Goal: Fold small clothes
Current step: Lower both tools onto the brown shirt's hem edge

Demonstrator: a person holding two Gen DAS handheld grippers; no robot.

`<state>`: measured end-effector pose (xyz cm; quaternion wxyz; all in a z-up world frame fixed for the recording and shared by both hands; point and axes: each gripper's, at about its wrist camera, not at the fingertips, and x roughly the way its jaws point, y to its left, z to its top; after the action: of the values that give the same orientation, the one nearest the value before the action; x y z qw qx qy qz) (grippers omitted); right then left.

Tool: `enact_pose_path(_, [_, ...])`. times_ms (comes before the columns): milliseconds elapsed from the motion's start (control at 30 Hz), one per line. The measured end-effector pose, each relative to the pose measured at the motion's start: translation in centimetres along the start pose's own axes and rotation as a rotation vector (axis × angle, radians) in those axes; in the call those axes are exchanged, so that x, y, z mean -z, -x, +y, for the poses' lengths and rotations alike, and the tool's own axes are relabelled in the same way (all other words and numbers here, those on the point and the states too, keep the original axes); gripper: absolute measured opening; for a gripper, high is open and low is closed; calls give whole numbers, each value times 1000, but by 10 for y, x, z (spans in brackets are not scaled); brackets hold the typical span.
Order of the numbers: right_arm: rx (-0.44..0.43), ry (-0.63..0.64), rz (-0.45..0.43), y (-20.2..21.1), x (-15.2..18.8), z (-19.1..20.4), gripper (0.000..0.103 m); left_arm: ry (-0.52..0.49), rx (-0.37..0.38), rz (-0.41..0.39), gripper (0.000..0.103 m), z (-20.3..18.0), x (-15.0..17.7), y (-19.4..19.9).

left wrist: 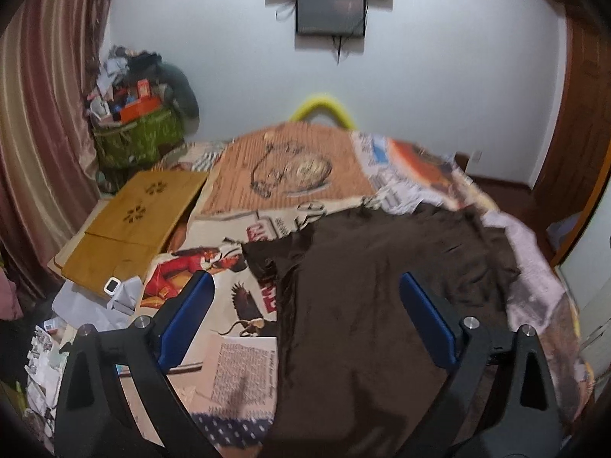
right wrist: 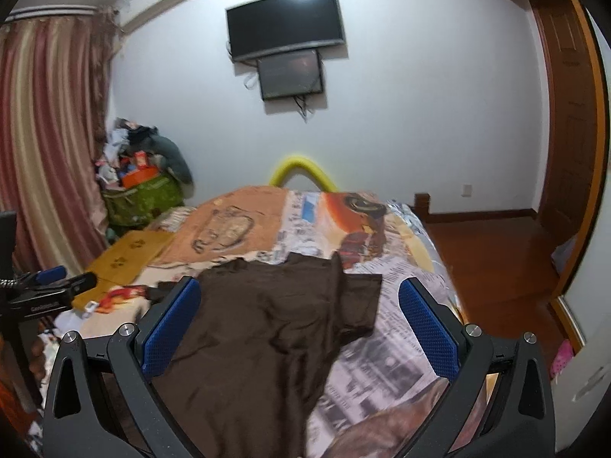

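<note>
One brown shirt (left wrist: 382, 290) lay spread on the bed (left wrist: 244, 378), over a quilt printed with newspaper-like pictures; in the right wrist view the shirt (right wrist: 267, 324) showed one short sleeve sticking out to the right, and its cloth was rumpled, not folded. Two grippers were in play, each with two blue pads. The left gripper (left wrist: 305, 320) hung above the shirt's left part with its jaws wide apart, holding nothing. The right gripper (right wrist: 299, 328) likewise stood released, jaws spread over the shirt, nothing between them. Part of the left gripper (right wrist: 57, 286) also showed at the left edge of the right wrist view.

On the bed's far left lay one wooden board (left wrist: 130, 229) with two flower-shaped cut-outs. One green bag (left wrist: 137, 141) heaped with clutter stood in the corner beside one striped curtain (left wrist: 42, 133). Two dark screens (right wrist: 284, 26) hung on the white wall, the smaller below the larger. One yellow tube (right wrist: 301, 171) arched behind the bed.
</note>
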<state>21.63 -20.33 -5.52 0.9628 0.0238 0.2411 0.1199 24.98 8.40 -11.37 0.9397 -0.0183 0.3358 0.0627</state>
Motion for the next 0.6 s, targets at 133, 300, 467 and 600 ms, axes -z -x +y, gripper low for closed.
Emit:
enact_pose_path(133, [36,-12,75,-38,3,-19,103,10,-9,97,99,17,-4,-45])
enact_pose_path(300, [39,-28,208,-86,15,-44,95,38,-19,192,99,41,-3,-96])
enact_pose_path(467, [31,-78,313,-116,26,-66,82,74,-42,258,103,64,4,-137])
enact_pose_path(600, [22,-126,361,-131,34,-78,75,142,-24,322,102,83,11,-168])
